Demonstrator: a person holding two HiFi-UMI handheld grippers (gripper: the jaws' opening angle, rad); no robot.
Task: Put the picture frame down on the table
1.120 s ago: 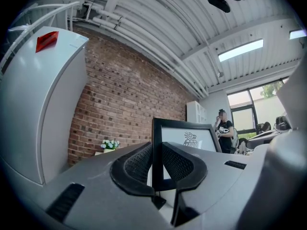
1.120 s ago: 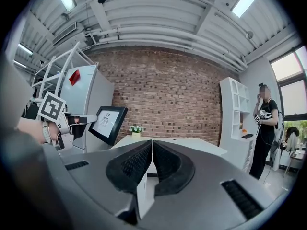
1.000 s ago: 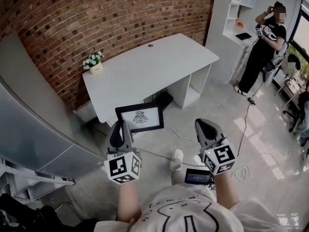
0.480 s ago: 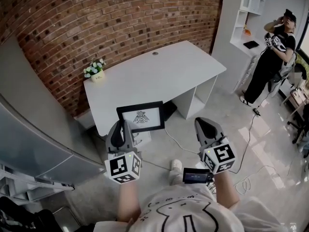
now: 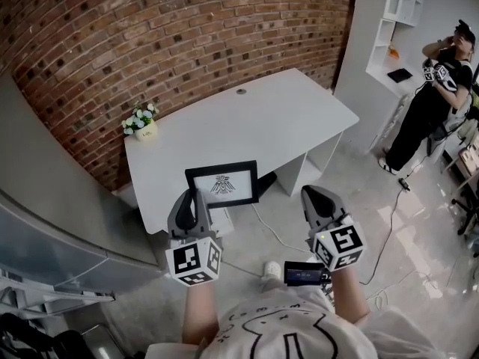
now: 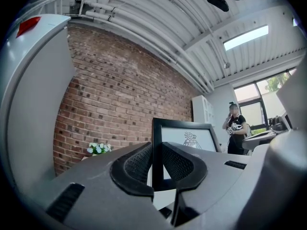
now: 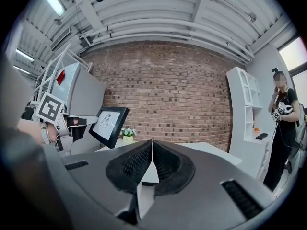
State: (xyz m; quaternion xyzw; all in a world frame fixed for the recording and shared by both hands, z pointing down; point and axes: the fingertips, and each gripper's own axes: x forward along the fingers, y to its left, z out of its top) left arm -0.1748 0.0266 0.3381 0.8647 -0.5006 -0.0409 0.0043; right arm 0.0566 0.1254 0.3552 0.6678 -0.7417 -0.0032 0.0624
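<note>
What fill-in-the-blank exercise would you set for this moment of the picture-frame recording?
1. The picture frame is clamped by its edge in the ____ hand-held gripper.
2. The right hand-held gripper is shut and holds ____.
3. On the white table stands a small pot of ____.
4. The wall behind the table is made of ____.
Missing words: left; nothing; flowers; brick.
</note>
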